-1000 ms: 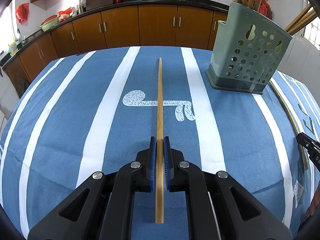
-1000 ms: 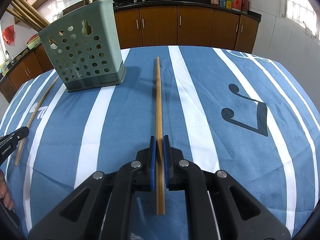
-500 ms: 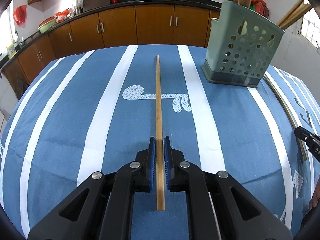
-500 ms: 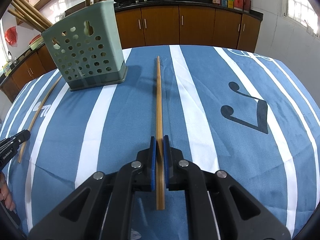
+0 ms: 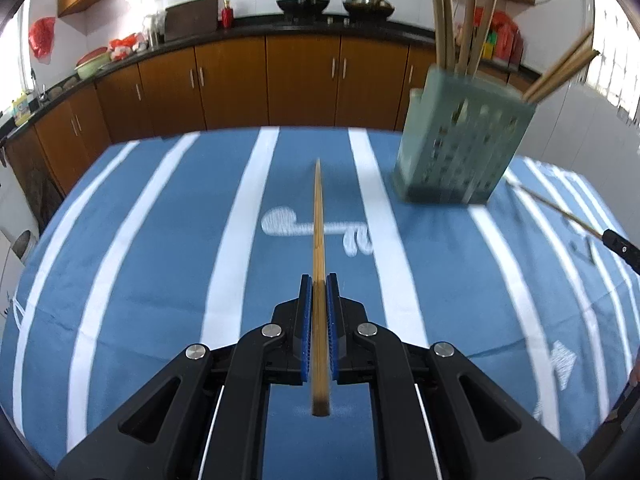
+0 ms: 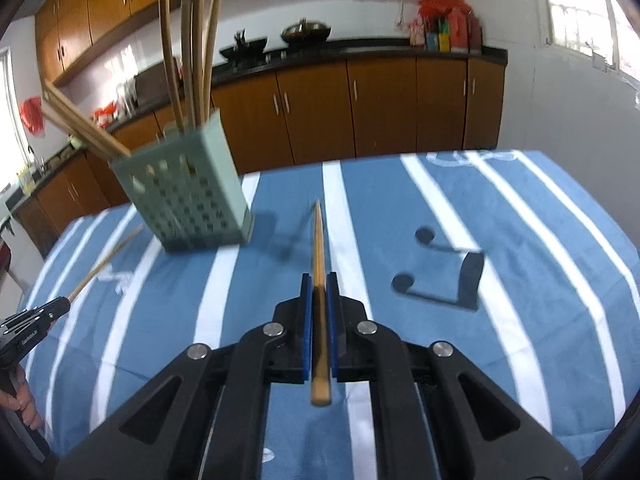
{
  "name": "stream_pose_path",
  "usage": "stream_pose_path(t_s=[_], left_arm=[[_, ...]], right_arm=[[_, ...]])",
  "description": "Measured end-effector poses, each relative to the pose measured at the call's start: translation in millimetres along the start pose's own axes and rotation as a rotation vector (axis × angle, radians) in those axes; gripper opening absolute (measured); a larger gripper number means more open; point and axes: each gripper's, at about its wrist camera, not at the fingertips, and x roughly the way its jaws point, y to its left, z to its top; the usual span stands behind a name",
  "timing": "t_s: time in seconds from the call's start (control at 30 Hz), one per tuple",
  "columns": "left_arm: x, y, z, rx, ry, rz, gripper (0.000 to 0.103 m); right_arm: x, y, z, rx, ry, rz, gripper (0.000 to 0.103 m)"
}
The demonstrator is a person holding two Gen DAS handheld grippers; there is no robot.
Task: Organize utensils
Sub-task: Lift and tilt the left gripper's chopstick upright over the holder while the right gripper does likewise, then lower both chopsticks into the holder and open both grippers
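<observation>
Tablecloth point(image 5: 160, 240) blue w/ white stripes; holder point(image 5: 460, 148) pale green; chopstick point(image 5: 319, 240) tan; cabinets point(image 5: 232, 80) brown.

Two wooden chopsticks point(image 5: 319, 240) point(image 6: 319, 248) held aloft near green perforated holder point(image 5: 460, 148).

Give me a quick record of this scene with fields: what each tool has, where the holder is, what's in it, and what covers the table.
left tool: shut on a chopstick, pointing forward over the table
right tool: shut on a second chopstick, same pose
holder: green, perforated, upright on the cloth, between the two tools
holder contents: several chopsticks, some upright, some leaning out
cloth: blue with white stripes
image quality: holder blurred
</observation>
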Motion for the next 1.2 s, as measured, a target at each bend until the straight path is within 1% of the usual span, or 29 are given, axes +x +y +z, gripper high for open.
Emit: stream_pose_path(t_s=[0.17,0.3,0.43,0.53,0.67,0.77,0.9,1.1,1.2], left_arm=[[-27,3,18,-0.02,-0.086,-0.017,0.007],[-50,5,36,-0.044,-0.163,-0.044,0.007],[-66,7,50,-0.044,-0.22,-0.054,0.007],[-72,6,57,-0.035,-0.245,-0.049,0.007],[-76,5,63,-0.035,-0.25,-0.058,0.007],[-87,3,69,-0.028,-0.266,-0.09,0.007],[-110,-7,82,-0.001,-0.317,-0.134,0.007],[-142,-28,103,0.027,-0.418,-0.192,0.007],[-149,-41,118,0.015,-0.472,-0.216,0.007]], right_arm=[[-23,-6,17,0.029,-0.083,0.012,0.008],[-39,-7,31,0.027,-0.147,0.02,0.008],[-53,-6,43,0.023,-0.197,0.027,0.008],[-59,-5,49,0.017,-0.216,0.031,0.008],[-66,-1,55,0.0,-0.229,0.042,0.008],[-79,3,68,-0.008,-0.255,0.078,0.008],[-110,9,92,-0.01,-0.317,0.154,0.008],[-152,22,124,-0.001,-0.432,0.268,0.008],[-161,32,135,0.003,-0.483,0.293,0.008]])
